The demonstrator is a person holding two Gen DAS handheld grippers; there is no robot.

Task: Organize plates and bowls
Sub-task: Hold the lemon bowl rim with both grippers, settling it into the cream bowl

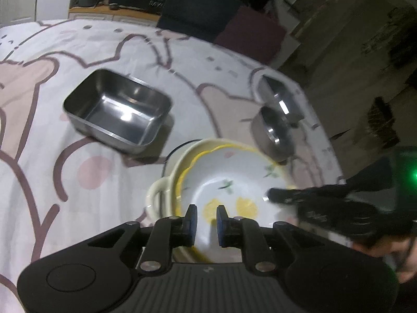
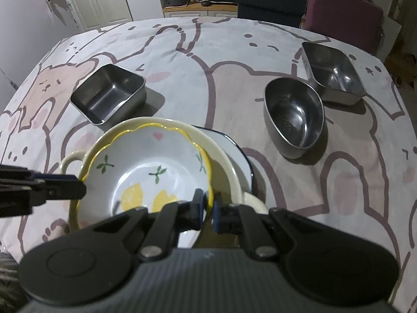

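Near the front edge of the worktop [image 2: 234, 60] sat a nested stack: lemon-print bowl [image 2: 146, 172] inside a cream two-handled bowl [image 2: 224, 161], both on a blue-rimmed plate [image 2: 234, 143]. Right tongs [image 2: 207, 206] were pinching the lemon bowl's near rim, one pad inside, one outside. Left tongs [image 1: 206, 220] hovered over that bowl's opposite side, jaws slightly apart with nothing between them in the left wrist view; from the right wrist view the tips sat just at the rim, so contact was unclear.

Progress, my read: ceramics looked consolidated, steel not. Left square steel container [image 2: 109, 96] stood alone, well apart from the stack. Oval steel bowl [image 2: 294, 120] and the second steel container [image 2: 333, 73] sat just beside each other on the right, not nested. Remaining: probably stack or group the three steel pieces, and confirm the lemon bowl was seated level, since it looked a little tilted in the cream bowl.
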